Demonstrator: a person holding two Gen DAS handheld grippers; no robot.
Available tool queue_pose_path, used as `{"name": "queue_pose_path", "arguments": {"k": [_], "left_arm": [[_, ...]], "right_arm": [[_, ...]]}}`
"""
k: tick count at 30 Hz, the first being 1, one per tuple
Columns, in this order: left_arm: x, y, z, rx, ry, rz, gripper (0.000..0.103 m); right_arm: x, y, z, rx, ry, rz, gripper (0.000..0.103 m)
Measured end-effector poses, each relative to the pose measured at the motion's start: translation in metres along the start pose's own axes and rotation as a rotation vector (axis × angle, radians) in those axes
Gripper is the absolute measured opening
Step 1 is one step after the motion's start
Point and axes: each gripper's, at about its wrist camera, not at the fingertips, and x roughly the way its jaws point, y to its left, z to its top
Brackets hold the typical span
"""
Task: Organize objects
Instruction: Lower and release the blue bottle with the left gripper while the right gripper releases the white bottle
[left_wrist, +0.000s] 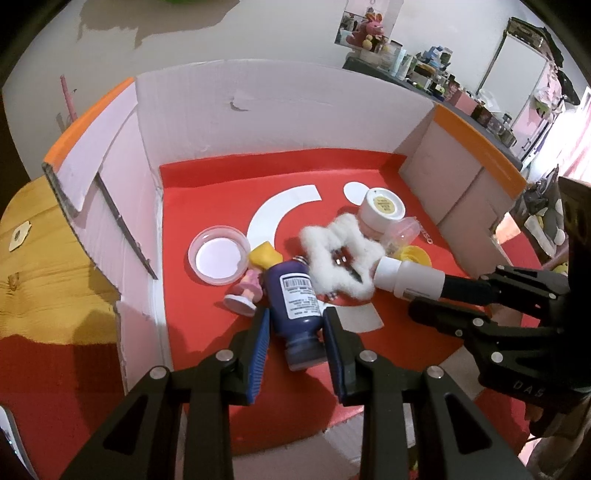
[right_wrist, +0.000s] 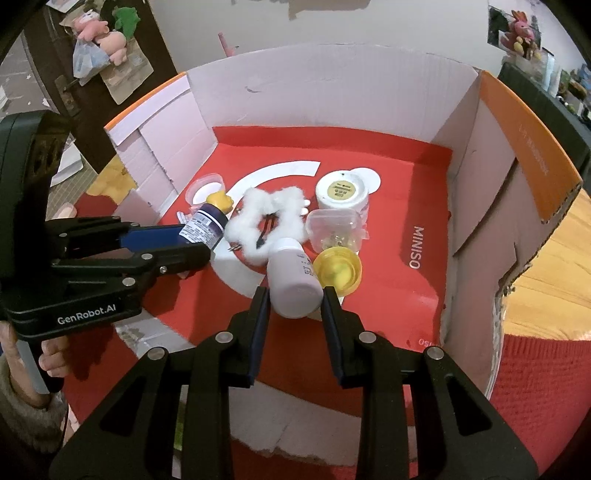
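Observation:
A dark purple bottle (left_wrist: 295, 299) lies inside the red-floored cardboard box (left_wrist: 207, 110), between the blue pads of my left gripper (left_wrist: 295, 321), which is shut on it. It also shows in the right wrist view (right_wrist: 207, 225). My right gripper (right_wrist: 295, 299) is shut on a white bottle (right_wrist: 293, 277), which also shows in the left wrist view (left_wrist: 410, 277). A fluffy white star-shaped hair clip (left_wrist: 340, 254) lies between the two bottles. A small pink and yellow figurine (left_wrist: 255, 273) lies to the left of the purple bottle.
A clear round dish (left_wrist: 218, 254) sits at the left. A white jar with a tan label (left_wrist: 382, 206), a clear plastic case (right_wrist: 338, 229) and a yellow lid (right_wrist: 338, 271) sit at the right. Box walls (right_wrist: 491, 177) surround the floor. The wooden floor (right_wrist: 554, 266) lies outside.

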Motion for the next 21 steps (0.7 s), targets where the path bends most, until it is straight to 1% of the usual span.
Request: {"name": "queue_pose_path", "arguments": {"k": [6,9,11,14,21], "left_arm": [[0.0018,0.0005,0.0019,-0.010,-0.009,0.003,0.031],[0.0021,0.0003,0.0011,-0.010,-0.013,0.002,0.031],[0.0051,0.0004,0.0001,-0.015,-0.003,0.001,0.030],[0.0046,-0.0012,-0.0007,-0.013,-0.016,0.009,0.030],[0.0039,0.0004,-0.0004,-0.025,-0.018,0.000,0.030]], "right_arm": [[0.0075,-0.0047,0.0007,0.015,-0.001,-0.002,0.027],[0.0074,-0.0055,0.0010,0.018,-0.006,0.002,0.027],[0.0076,-0.0056,0.0010,0.016,-0.005,0.001,0.027],[0.0077,-0.0057,0.0009,0.016,-0.005,0.002,0.027],[0.0061,-0.0068,-0.0005,0.026,-0.011,0.015,0.027]]}}
